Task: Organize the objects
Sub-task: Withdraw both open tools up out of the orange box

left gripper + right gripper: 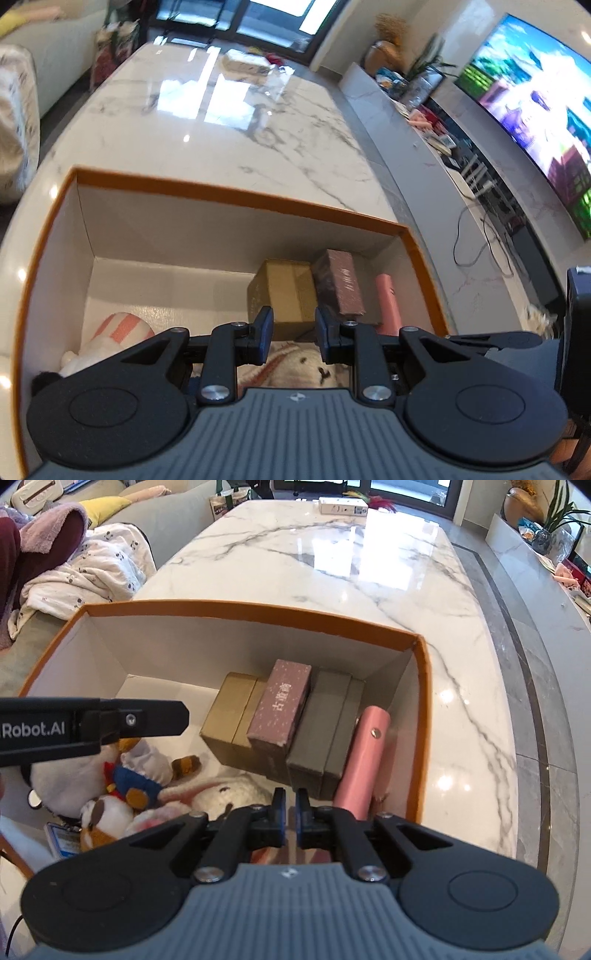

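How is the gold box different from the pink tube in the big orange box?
The gold box is squared-off with flat faces; the pink tube is round and slender. The gold box is metallic tan and plain; the pink tube has a small metal stud on its side. The gold box sits leftmost in the row, the pink tube rightmost, beside the orange box wall. Both lie inside it, pointing the same way.

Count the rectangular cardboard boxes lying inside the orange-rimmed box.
3: a gold cardboard box on the left, a dusty-pink patterned box leaning on top between them, a grey box on the right. Others may be hidden.
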The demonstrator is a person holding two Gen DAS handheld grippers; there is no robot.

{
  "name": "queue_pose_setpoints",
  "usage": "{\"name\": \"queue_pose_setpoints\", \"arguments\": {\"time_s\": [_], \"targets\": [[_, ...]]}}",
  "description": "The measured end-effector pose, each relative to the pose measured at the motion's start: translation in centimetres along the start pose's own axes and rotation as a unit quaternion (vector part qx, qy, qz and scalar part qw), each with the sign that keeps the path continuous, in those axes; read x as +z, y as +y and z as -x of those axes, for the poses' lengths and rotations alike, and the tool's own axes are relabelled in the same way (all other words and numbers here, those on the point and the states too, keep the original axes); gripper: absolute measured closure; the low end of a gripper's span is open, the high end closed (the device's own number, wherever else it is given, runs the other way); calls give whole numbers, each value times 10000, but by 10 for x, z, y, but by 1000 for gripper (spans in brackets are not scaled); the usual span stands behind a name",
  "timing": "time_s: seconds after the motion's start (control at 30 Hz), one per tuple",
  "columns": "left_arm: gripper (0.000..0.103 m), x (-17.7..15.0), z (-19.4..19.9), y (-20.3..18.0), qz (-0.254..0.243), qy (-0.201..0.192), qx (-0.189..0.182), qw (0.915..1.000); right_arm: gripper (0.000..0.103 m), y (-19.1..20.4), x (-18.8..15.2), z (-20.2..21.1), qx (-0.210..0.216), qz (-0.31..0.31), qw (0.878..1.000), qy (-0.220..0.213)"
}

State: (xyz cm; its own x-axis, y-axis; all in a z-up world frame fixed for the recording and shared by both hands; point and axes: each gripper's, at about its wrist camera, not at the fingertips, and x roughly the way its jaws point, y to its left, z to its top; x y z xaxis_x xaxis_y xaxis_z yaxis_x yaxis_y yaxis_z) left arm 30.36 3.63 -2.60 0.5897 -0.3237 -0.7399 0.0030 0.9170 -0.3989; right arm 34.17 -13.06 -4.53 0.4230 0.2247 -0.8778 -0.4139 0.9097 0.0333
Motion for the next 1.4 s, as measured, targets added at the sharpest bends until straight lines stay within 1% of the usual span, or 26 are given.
{"name": "queue_pose_setpoints", "arguments": {"time_s": [0.13, 0.27, 0.33, 0.43, 0.57, 0.63, 0.7, 0.77, 0.9, 1.03, 1.13, 1.2, 1.3, 1.4], "targets": [[76, -5, 22, -18, -341, -154, -17, 9993, 95, -1, -11, 23, 83, -106, 9998, -128], [76, -13, 38, -28, -472, -274, -4, 9985, 95, 1, -18, 31, -149, 20, 9999, -18], [76, -15, 39, -31, -478, -236, 24, 9986, 95, 1, -20, 30, -234, 55, 9997, 98], [76, -18, 37, -33, -497, -158, 127, 9986, 95, 9, -21, 24, -563, 315, 9976, 231], [76, -21, 37, -30, -489, -108, 105, 9987, 98, 11, -22, 20, -742, 356, 9962, 291], [76, -22, 39, -27, -498, -128, 130, 9986, 96, 12, -23, 24, -732, 390, 9962, 282], [76, -22, 39, -24, -479, -137, 140, 9987, 97, 13, -27, 31, -634, 430, 9967, 266], [76, -21, 36, -23, -474, -120, 131, 9987, 96, 11, -29, 35, -608, 339, 9972, 277], [76, -23, 31, -24, -521, -46, 44, 9986, 97, 8, -26, 28, -825, 280, 9959, 242], [76, -24, 32, -24, -587, -28, 79, 9982, 98, 2, -15, 21, -854, 107, 9962, 124], [76, -23, 33, -21, -548, -37, 142, 9984, 100, -1, -8, 16, -584, 1, 9982, 156], [76, -23, 33, -20, -534, -36, 157, 9984, 101, 1, -6, 13, -526, 48, 9985, 134], [76, -25, 34, -21, -570, -21, 162, 9982, 101, 5, -8, 11, -608, 131, 9980, 64], [76, -26, 36, -23, -604, -21, 143, 9981, 100, 5, -12, 11, -769, 281, 9966, 121]]}}
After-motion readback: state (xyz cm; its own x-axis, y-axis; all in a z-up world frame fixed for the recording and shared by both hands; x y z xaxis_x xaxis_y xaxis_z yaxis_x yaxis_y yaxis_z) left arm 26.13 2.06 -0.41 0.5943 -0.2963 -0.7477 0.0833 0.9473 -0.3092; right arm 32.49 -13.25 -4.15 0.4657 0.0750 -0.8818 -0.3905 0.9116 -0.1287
